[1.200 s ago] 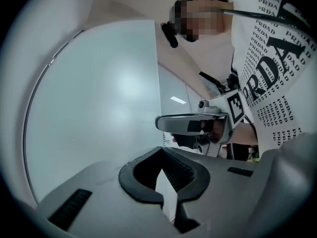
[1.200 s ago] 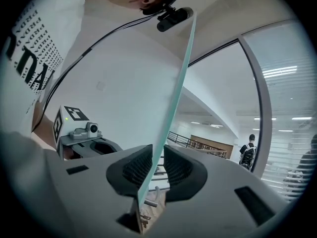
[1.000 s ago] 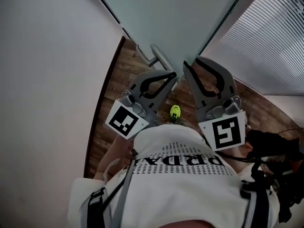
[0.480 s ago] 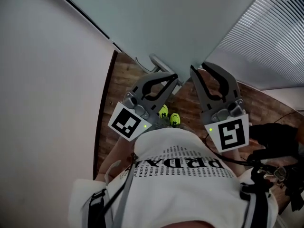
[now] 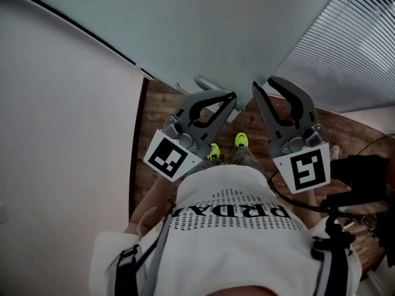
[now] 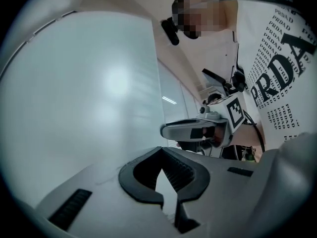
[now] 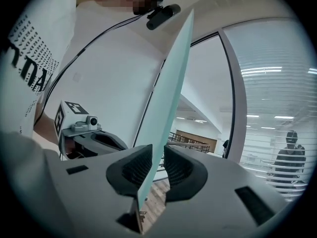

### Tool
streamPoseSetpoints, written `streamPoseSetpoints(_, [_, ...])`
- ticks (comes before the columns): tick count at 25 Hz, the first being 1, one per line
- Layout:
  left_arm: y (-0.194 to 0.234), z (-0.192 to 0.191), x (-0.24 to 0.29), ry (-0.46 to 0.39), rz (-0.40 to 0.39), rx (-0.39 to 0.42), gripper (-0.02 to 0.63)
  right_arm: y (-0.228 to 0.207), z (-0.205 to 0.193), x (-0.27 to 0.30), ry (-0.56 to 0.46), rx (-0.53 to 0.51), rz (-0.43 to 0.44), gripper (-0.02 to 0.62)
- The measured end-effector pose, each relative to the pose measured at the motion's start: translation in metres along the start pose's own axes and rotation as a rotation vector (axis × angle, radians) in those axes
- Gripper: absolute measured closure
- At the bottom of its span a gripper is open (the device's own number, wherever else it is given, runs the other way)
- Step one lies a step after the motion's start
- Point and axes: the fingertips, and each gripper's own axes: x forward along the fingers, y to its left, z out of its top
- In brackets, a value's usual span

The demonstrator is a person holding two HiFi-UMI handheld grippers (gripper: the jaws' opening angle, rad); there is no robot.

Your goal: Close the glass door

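Right gripper [image 5: 264, 84] [image 7: 158, 150] straddles the free edge of the frosted pale-green glass door [image 5: 216, 23] [image 6: 89, 98] [image 7: 168, 98], one jaw on each face; the jaws are set narrow, closed onto the thin pane, which fills the gap at their tips. Left gripper [image 5: 232, 95] [image 6: 161, 155] has its jaws drawn together at the tips, nothing between them and only a small triangular gap behind the meeting point. It sits just beside the right gripper, close to the door's face near that same edge; whether it touches the glass cannot be told.

Seen from the head view, the door spreads across the top of the picture, its free edge running down to the right gripper; a silver metal lever handle [image 5: 203, 82] juts from it just above the left gripper. A plain white wall [image 5: 62, 134] fills the left side and pale slatted blinds [image 5: 345, 48] [image 7: 277, 108] the upper right. Brown wooden plank floor [image 5: 160, 110] shows below the door, where the person's yellow-green shoes [image 5: 241, 140] stand. A white shirt with black lettering [image 5: 234, 227] takes up the foreground. In the right gripper view a distant figure [image 7: 290, 152] stands by the blinds.
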Motion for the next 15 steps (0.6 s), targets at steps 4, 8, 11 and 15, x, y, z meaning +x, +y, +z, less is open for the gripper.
streamPoseSetpoints(4, [-0.003, 0.011, -0.003, -0.038, -0.007, -0.012, 0.607, 0.007, 0.014, -0.006, 0.006, -0.035, 0.012, 0.537])
streamPoseSetpoints(8, [-0.001, 0.027, -0.006, -0.086, -0.012, 0.014, 0.607, 0.008, 0.033, -0.008, 0.019, -0.075, 0.015, 0.537])
streamPoseSetpoints(11, [0.0, 0.022, -0.007, -0.057, 0.038, 0.013, 0.607, 0.01, 0.03, -0.005, 0.021, -0.089, 0.071, 0.537])
streamPoseSetpoints(15, [0.0, 0.017, -0.005, -0.058, 0.093, -0.003, 0.607, 0.01, 0.023, -0.003, 0.009, -0.089, 0.119, 0.537])
